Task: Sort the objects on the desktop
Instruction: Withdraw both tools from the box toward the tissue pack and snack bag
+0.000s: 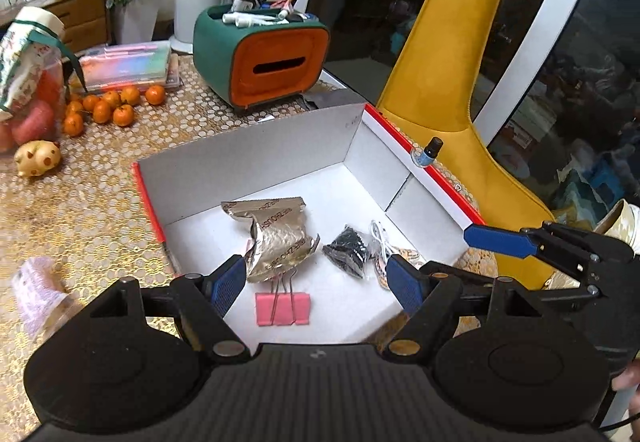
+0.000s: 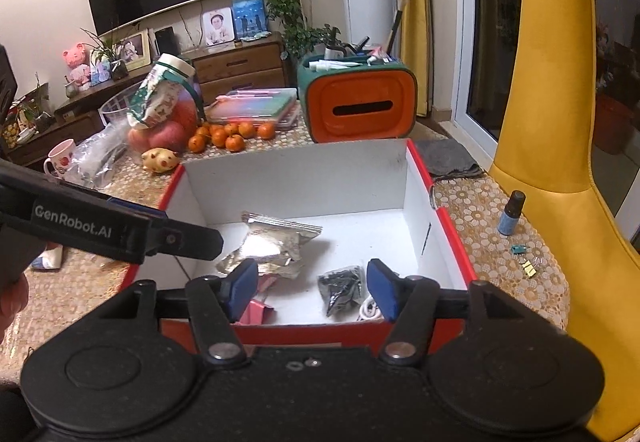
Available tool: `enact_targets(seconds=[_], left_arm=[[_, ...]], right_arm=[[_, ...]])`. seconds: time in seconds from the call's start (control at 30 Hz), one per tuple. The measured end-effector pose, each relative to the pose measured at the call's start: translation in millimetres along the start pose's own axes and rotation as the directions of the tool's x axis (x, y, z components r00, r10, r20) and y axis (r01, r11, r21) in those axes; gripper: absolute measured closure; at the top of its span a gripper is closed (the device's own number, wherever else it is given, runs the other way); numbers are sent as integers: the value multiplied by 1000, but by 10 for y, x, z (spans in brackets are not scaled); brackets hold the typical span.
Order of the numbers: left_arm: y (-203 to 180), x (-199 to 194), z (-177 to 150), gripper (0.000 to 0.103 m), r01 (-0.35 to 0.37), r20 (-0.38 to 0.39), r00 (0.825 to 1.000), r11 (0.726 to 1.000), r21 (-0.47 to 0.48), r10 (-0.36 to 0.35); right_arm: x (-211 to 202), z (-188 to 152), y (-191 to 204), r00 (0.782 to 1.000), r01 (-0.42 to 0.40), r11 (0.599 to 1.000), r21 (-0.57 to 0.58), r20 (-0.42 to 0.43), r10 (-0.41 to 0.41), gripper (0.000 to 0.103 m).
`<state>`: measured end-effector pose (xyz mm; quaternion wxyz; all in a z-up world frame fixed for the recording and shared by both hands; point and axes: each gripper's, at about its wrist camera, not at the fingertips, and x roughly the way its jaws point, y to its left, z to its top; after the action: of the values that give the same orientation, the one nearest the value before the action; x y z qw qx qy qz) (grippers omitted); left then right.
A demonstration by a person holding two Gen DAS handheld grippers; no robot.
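Observation:
A white box with red rim [image 1: 256,157] [image 2: 296,181] stands on the table. In it lie a crumpled foil wrapper [image 1: 276,238] [image 2: 272,246], a pink binder clip [image 1: 283,308] [image 2: 256,312], a small black bag [image 1: 347,250] [image 2: 340,288] and a white cable [image 1: 380,242] [image 2: 368,312]. My left gripper [image 1: 318,282] is open and empty above the box's near side. My right gripper [image 2: 312,288] is open and empty over the box's near edge; it also shows at the right of the left wrist view [image 1: 496,240]. A small blue bottle [image 2: 512,213] [image 1: 430,153] and small binder clips [image 2: 528,262] lie right of the box.
A green and orange pen holder [image 1: 260,53] [image 2: 356,101] stands behind the box, with tangerines [image 1: 108,105] [image 2: 232,135], a pig figurine [image 1: 38,157] [image 2: 160,159], a pencil case [image 1: 128,63] and a fruit bag [image 1: 28,81] to the left. A yellow chair [image 2: 560,121] stands to the right.

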<state>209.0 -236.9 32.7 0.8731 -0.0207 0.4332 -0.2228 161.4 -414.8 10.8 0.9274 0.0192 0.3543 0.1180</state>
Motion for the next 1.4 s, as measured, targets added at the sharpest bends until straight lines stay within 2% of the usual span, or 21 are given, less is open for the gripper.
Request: enact_targets(seconds=[0.4, 0.67, 0.73, 0.97, 1.07, 1.13, 1.27, 1.4], left_arm=[[90, -485, -304, 26, -6, 61, 998, 1000, -6, 6], [278, -795, -514, 26, -18, 110, 994, 999, -39, 23], [332, -863, -579, 20, -27, 115, 993, 999, -45, 32], [584, -1114, -817, 18, -35, 146, 988, 996, -76, 46], [717, -1184, -909, 12, -38, 151, 987, 994, -100, 53], [800, -1231, -971, 3, -47, 154, 986, 993, -107, 64], [977, -1314, -1117, 1, -81, 172, 980, 991, -107, 99], [1227, -1388, -1284, 0, -89, 189, 975, 985, -147, 116]], right_arm=[[-269, -62, 299, 999, -18, 999, -36, 28, 19, 38], [-460, -133, 562, 997, -4, 995, -103, 80, 12, 25], [-498, -151, 639, 996, -1, 993, -122, 94, 12, 22], [-511, -192, 860, 994, -17, 992, -127, 102, 30, 19], [-510, -213, 957, 993, -34, 993, -111, 107, 46, 17], [-503, -228, 1025, 993, -42, 993, -111, 106, 54, 16], [-491, -248, 1187, 992, -54, 991, -124, 105, 67, 14], [-416, -249, 1366, 992, -64, 989, -133, 95, 77, 13]])
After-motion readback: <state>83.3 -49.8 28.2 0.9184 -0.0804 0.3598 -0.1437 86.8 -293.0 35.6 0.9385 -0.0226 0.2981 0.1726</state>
